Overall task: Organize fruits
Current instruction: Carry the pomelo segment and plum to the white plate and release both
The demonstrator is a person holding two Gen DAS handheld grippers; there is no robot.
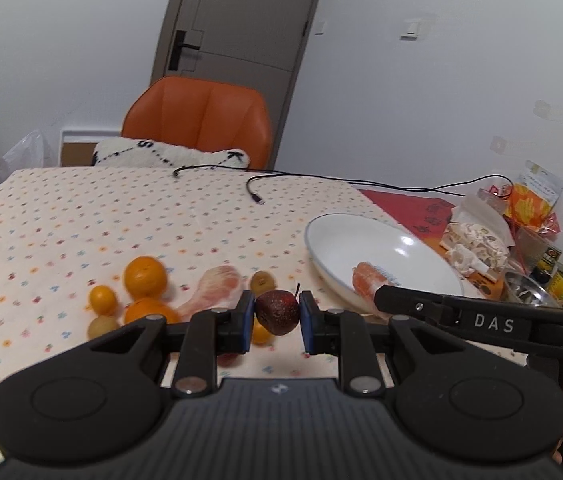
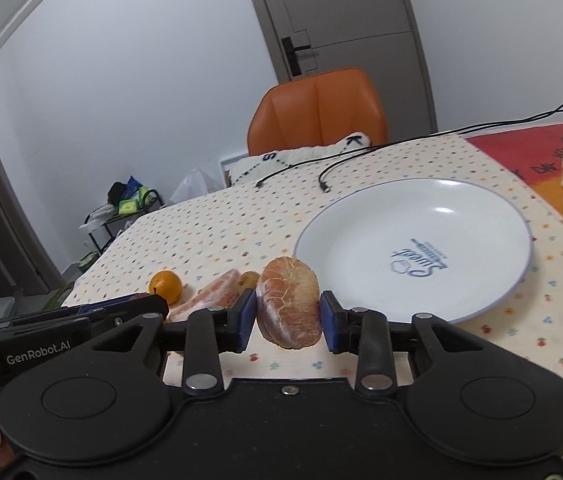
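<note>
The left tongs (image 1: 277, 316) are clamped on a small dark red fruit (image 1: 276, 311), held clear of the counter (image 1: 81, 216), with the loose oranges (image 1: 144, 277) and a kiwi (image 1: 262, 282) lying just beyond and to their left. The right tongs (image 2: 288, 316) are clamped on a peeled citrus piece (image 2: 288, 306), lifted just short of the near rim of the white plate (image 2: 481, 216), which lies ahead and to their right. The step in hand looks like carrying both fruits to the plate: best to keep each grip gentle, since the peeled piece would bruise, lower one at a time, and release only once it rests on the dish. The right view shows the plate bare, with printed lettering; the left view shows the orange pile, mostly hidden from the right.
</note>
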